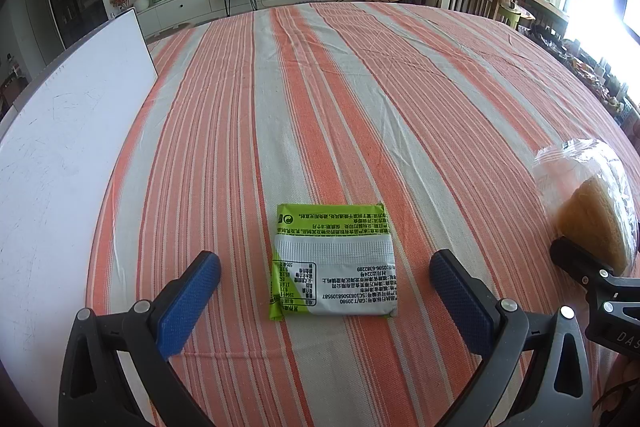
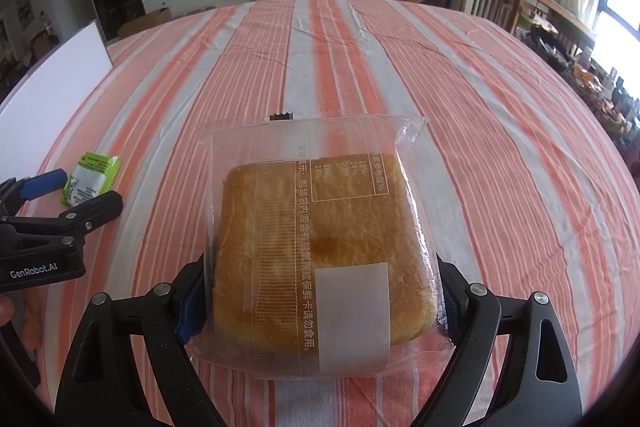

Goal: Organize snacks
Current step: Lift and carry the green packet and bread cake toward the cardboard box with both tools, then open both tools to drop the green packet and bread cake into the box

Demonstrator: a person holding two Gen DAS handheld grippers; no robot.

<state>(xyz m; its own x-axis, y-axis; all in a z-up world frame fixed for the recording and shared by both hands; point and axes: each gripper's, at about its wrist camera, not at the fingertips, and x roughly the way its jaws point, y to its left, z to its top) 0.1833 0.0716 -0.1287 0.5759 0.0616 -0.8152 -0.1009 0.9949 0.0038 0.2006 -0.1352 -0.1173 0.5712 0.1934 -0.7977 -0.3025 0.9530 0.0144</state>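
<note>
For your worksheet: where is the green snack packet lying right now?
The green snack packet lies flat on the striped tablecloth, between the open fingers of the left gripper, with the bagged cake to its right.

The left gripper (image 2: 80, 195) carries the brand "GenRobot.AI" in white on its black body. The clear cake bag (image 2: 320, 247) shows Chinese print and the figures 18%, 14%, 20%. The green packet (image 1: 334, 261) bears upside-down print including "GB/T 20980".

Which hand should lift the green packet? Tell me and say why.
Left. The left gripper is open with the green packet lying between its fingers; the right gripper straddles the bagged cake.
</note>
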